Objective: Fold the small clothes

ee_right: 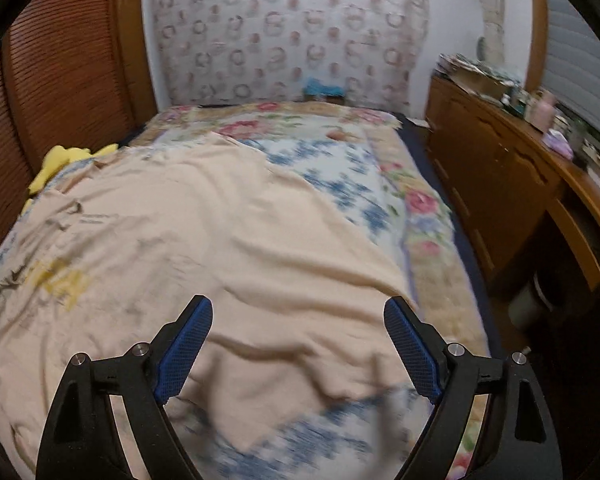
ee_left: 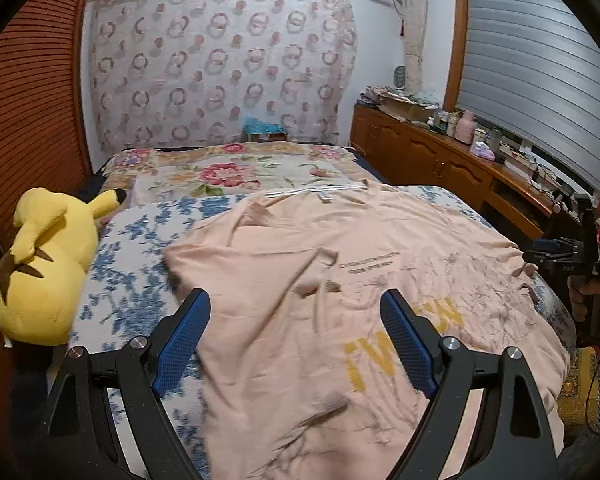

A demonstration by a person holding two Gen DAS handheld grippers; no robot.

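Peach cotton T-shirt with yellow lettering [ee_left: 340, 264] lies spread flat across the floral-quilted bed [ee_left: 140, 240], reaching its near edge. Left gripper [ee_left: 296, 316] and right gripper [ee_right: 298, 320] hover above it, jaws spread, apparently pinching nothing; the right view is blurred.

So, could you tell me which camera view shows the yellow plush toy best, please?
The left wrist view: the yellow plush toy lies whole and sharp on the bed's left edge, beside the peach shirt. The right wrist view catches only a blurred yellow bit past the shirt's far edge.
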